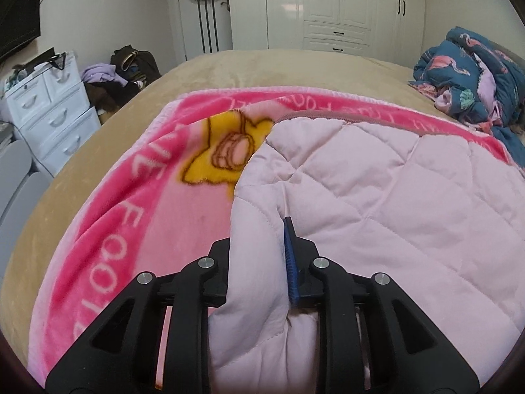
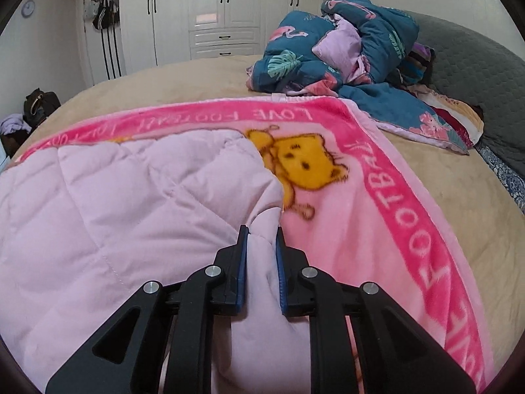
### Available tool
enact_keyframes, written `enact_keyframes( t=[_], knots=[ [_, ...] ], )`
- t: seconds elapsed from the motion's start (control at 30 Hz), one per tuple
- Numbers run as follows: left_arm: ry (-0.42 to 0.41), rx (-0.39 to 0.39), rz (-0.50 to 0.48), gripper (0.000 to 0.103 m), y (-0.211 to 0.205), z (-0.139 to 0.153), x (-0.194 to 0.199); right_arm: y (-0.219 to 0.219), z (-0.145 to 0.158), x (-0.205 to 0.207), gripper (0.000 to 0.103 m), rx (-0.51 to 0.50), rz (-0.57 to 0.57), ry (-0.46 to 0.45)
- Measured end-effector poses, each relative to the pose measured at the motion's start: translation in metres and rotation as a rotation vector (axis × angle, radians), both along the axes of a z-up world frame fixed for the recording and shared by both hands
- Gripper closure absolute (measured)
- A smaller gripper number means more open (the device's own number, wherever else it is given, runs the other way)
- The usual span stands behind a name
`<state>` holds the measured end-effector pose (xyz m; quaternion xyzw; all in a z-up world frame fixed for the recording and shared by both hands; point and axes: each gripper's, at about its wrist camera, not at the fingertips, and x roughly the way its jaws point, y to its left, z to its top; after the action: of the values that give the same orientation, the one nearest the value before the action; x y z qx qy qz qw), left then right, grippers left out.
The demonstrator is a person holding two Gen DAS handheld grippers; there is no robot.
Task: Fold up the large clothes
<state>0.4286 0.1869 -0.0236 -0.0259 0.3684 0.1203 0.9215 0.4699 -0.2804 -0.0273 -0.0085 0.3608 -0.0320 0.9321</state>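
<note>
Left wrist: my left gripper (image 1: 259,246) is clamped on a fold of the quilted pink coat (image 1: 377,190), which spreads from 6 o'clock toward 2 over the pink blanket (image 1: 131,203) on the bed (image 1: 262,65)

Right wrist: my right gripper (image 2: 261,246) pinches the coat (image 2: 131,197) at 6 o'clock; the coat lies toward 9, the blanket (image 2: 377,197) toward 3, a blue duvet (image 2: 344,49) at 1
</note>
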Motion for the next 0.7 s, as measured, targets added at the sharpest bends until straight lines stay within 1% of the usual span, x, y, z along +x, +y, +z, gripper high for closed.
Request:
enact_keyframes(
  t=[0.07, 0.17, 0.2, 0.27, 0.3, 0.33, 0.4, 0.43, 0.47, 0.5, 0.53, 0.6, 0.63, 0.7],
  knots=[
    [0.000, -0.004, 0.001, 0.085, 0.000, 0.000, 0.000, -0.001, -0.003, 0.000, 0.088, 0.009, -0.002, 0.010],
    [0.008, -0.024, -0.002, 0.082, 0.003, 0.000, -0.003, -0.007, -0.004, -0.002, 0.082, 0.053, -0.002, 0.031],
    [0.010, -0.031, -0.002, 0.081, 0.004, 0.001, -0.005, -0.012, -0.004, -0.004, 0.077, 0.074, -0.010, 0.043],
    [0.015, -0.040, 0.000, 0.073, 0.004, 0.003, -0.009, -0.017, 0.001, -0.010, 0.066, 0.093, -0.030, 0.047],
    [0.017, -0.044, 0.003, 0.071, 0.004, 0.005, -0.012, -0.017, 0.004, -0.014, 0.054, 0.092, -0.033, 0.044],
    [0.017, -0.048, 0.004, 0.065, 0.004, 0.008, -0.014, -0.019, 0.008, -0.020, 0.044, 0.089, -0.038, 0.034],
    [0.015, -0.058, 0.004, 0.059, 0.005, 0.013, -0.021, -0.023, 0.012, -0.032, 0.034, 0.110, -0.029, 0.022],
    [0.010, -0.063, 0.006, 0.047, 0.004, 0.016, -0.025, -0.025, 0.014, -0.037, 0.028, 0.119, -0.028, 0.021],
    [-0.002, -0.068, 0.008, 0.036, 0.004, 0.020, -0.032, -0.027, 0.017, -0.044, 0.024, 0.131, -0.027, 0.016],
    [-0.009, -0.067, 0.010, 0.034, 0.003, 0.023, -0.037, -0.029, 0.019, -0.050, 0.015, 0.140, -0.026, 0.009],
    [-0.015, -0.068, 0.009, 0.033, 0.002, 0.026, -0.041, -0.031, 0.024, -0.058, 0.010, 0.150, -0.024, -0.005],
    [-0.024, -0.071, 0.009, 0.025, -0.001, 0.033, -0.053, -0.034, 0.034, -0.073, 0.006, 0.170, -0.013, -0.039],
    [-0.030, -0.071, 0.011, 0.018, -0.002, 0.036, -0.057, -0.035, 0.040, -0.083, 0.006, 0.179, -0.002, -0.053],
    [-0.051, -0.078, 0.014, 0.014, -0.004, 0.044, -0.071, -0.036, 0.050, -0.097, 0.004, 0.191, 0.012, -0.075]
  ],
)
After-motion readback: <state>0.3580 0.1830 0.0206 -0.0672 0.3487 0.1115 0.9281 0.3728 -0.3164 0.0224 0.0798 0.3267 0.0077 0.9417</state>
